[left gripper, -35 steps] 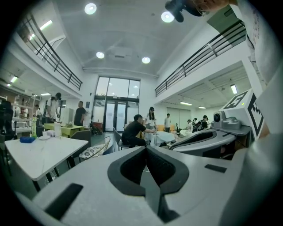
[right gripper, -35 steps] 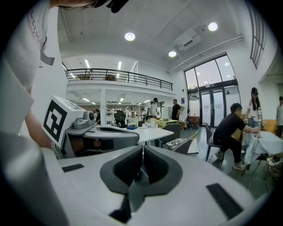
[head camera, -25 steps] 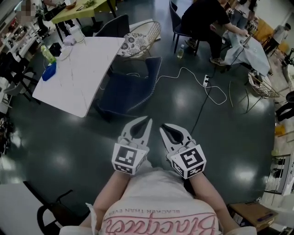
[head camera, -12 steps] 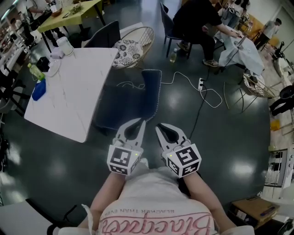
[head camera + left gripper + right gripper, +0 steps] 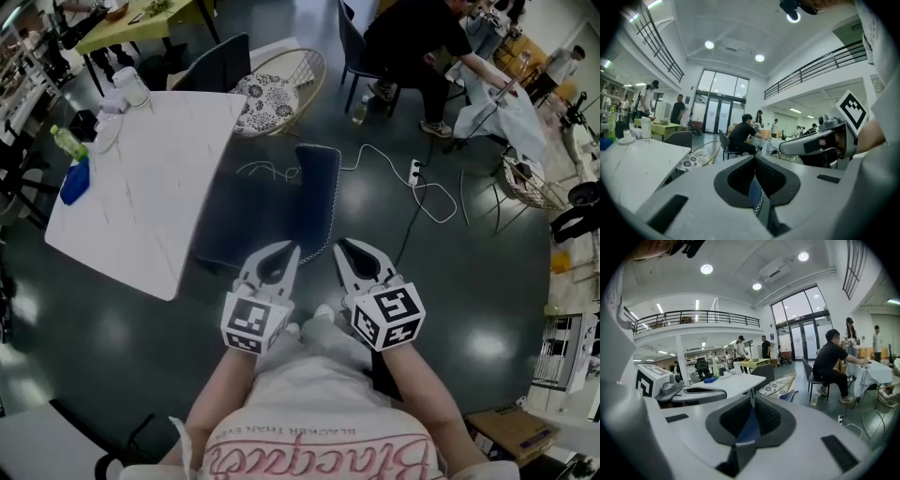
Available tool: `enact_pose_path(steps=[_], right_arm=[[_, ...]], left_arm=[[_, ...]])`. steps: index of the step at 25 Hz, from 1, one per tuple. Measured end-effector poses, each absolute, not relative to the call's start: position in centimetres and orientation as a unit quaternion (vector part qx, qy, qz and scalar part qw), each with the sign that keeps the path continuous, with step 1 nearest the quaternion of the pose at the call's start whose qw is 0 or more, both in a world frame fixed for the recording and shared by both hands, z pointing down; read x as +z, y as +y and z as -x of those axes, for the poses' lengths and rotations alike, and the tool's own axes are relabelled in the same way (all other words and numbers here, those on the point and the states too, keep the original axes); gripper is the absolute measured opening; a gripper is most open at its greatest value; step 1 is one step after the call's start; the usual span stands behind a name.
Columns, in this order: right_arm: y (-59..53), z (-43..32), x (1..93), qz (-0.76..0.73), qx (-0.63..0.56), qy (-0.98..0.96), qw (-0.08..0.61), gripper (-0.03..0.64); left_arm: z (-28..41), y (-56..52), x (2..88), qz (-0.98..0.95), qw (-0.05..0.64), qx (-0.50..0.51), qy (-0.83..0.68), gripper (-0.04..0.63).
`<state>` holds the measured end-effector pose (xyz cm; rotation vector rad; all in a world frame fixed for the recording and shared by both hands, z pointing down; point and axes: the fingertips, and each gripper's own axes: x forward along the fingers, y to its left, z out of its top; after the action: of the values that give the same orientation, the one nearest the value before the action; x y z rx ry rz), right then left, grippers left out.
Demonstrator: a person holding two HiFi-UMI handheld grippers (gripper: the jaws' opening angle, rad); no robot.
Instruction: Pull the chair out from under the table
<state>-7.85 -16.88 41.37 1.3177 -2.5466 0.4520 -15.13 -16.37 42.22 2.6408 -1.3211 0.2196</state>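
Hovering pressed together, empty: left gripper (image 5: 293, 248), right gripper (image 5: 340, 247), near chair (image 5: 317, 192) tucked under table (image 5: 150, 178); nothing grasped or pulled yet.

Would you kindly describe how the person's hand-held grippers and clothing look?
The left hand-held gripper and right hand-held gripper have pale grey, beak-shaped jaws with dark ribbed pads, each carrying a white cube with black square markers. The person wears a white T-shirt with pink lettering, forearms unsleeved.

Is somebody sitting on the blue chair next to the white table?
No, the blue chair by the white table has nobody on its seat in the head view.
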Motion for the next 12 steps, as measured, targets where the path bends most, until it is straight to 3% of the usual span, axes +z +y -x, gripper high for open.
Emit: enact_pose_path(steps=[10,12], right_arm=[[-25.1,4.1,44.7,-0.47,0.183,-0.845,0.178,0.009],[-26.5,3.6,45.8,-0.466,0.201,-0.842,0.184,0.047]], left_arm=[[11.4,-23.6,43.6,-0.878,0.116,0.092,-0.456,0.005],[10.6,-25.0,44.2,-0.874,0.123,0.104,-0.458,0.005]])
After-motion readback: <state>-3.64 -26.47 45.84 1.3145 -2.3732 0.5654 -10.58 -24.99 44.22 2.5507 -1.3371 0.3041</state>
